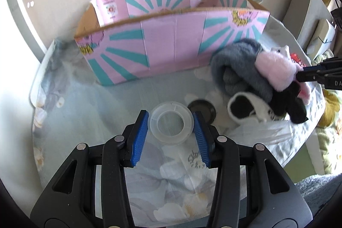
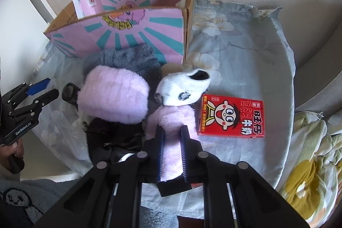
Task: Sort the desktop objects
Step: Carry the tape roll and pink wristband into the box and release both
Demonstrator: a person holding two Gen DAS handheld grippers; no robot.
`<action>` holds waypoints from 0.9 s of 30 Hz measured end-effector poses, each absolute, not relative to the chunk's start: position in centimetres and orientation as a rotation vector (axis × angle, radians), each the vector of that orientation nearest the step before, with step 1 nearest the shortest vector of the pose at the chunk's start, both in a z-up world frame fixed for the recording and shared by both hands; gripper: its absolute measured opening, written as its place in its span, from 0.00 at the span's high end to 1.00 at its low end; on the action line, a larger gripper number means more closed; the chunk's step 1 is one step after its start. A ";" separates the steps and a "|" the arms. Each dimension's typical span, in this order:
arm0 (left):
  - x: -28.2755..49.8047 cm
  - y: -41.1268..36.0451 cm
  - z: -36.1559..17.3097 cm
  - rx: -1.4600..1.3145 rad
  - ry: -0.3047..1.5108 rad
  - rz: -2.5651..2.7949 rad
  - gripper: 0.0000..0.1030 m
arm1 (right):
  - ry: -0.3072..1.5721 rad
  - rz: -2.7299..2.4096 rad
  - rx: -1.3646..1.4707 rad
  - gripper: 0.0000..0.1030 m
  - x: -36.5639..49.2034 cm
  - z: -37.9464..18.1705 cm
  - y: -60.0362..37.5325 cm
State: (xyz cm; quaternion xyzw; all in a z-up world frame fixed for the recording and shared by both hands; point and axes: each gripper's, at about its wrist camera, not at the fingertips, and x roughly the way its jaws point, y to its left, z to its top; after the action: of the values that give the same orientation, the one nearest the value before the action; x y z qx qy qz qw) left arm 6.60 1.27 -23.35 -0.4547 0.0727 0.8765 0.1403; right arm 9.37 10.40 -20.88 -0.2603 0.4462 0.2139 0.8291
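Observation:
My left gripper (image 1: 171, 119) is shut on a translucent round plastic ring (image 1: 171, 137), its blue pads pressing both sides just over the floral tablecloth (image 1: 85, 99). A dark round lid (image 1: 202, 109) lies right behind it. My right gripper (image 2: 172, 131) is shut on a fluffy pink sock (image 2: 171, 118), part of a heap with a rolled pink bundle (image 2: 113, 97), a grey fluffy sock (image 2: 121, 59), a white sock (image 2: 186, 87) and black cloth (image 2: 111, 134). In the left wrist view the same heap (image 1: 241, 69) sits at the right, with the right gripper's fingers (image 1: 307, 74) on its pink fluff.
An open pink-and-teal cardboard box (image 1: 171, 44) stands against the wall at the back of the table. A red milk carton (image 2: 232, 115) lies to the right of the socks. Crumpled clear plastic (image 1: 260, 131) lies near the table's right edge. Bedding (image 2: 310, 153) is beyond it.

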 end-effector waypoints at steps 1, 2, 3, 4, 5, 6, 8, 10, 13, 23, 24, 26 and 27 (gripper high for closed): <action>6.5 1.3 -22.8 -1.303 0.205 2.535 0.62 | 0.945 0.399 -0.513 0.88 9.0 -20.6 10.5; 6.3 1.2 -22.4 -1.296 0.198 2.536 0.62 | 0.943 0.398 -0.509 0.88 8.8 -20.3 10.6; 6.1 1.2 -22.1 -1.292 0.195 2.539 0.62 | 0.943 0.396 -0.507 0.88 8.8 -20.1 10.6; 6.0 1.1 -21.5 -1.285 0.190 2.543 0.62 | 0.939 0.391 -0.501 0.88 8.7 -19.8 10.6; 5.8 1.1 -21.0 -1.283 0.190 2.547 0.62 | 0.936 0.388 -0.495 0.88 8.5 -19.5 10.6; 5.7 1.0 -20.6 -1.279 0.188 2.552 0.62 | 0.937 0.386 -0.487 0.88 8.4 -19.1 10.6; 5.4 0.8 -19.4 -1.267 0.171 2.561 0.62 | 0.930 0.380 -0.469 0.88 8.0 -18.3 10.6; 4.9 0.5 -17.9 -1.241 0.148 2.567 0.62 | 0.930 0.379 -0.439 0.88 7.7 -17.2 10.6; 3.8 0.3 -15.8 -1.210 0.130 2.555 0.62 | 0.911 0.394 -0.403 0.88 7.6 -15.4 10.8; -0.4 0.4 -9.7 -1.106 0.156 2.569 0.62 | 0.768 0.439 -0.417 0.88 9.1 -8.7 14.6; -0.9 0.4 -9.4 -1.107 0.152 2.566 0.62 | 0.759 0.446 -0.422 0.88 9.5 -8.3 15.1; -1.6 0.5 -8.8 -1.099 0.140 2.567 0.62 | 0.750 0.458 -0.433 0.88 10.3 -7.8 16.0; -2.0 0.5 -8.5 -1.103 0.139 2.563 0.62 | 0.743 0.470 -0.440 0.88 10.7 -7.5 16.6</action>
State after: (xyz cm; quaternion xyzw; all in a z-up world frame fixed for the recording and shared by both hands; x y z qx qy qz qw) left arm -2.01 0.50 -8.53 -0.3888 0.0489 0.9036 0.1728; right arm 10.72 16.64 -7.48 -0.2114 0.3569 0.2259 0.8814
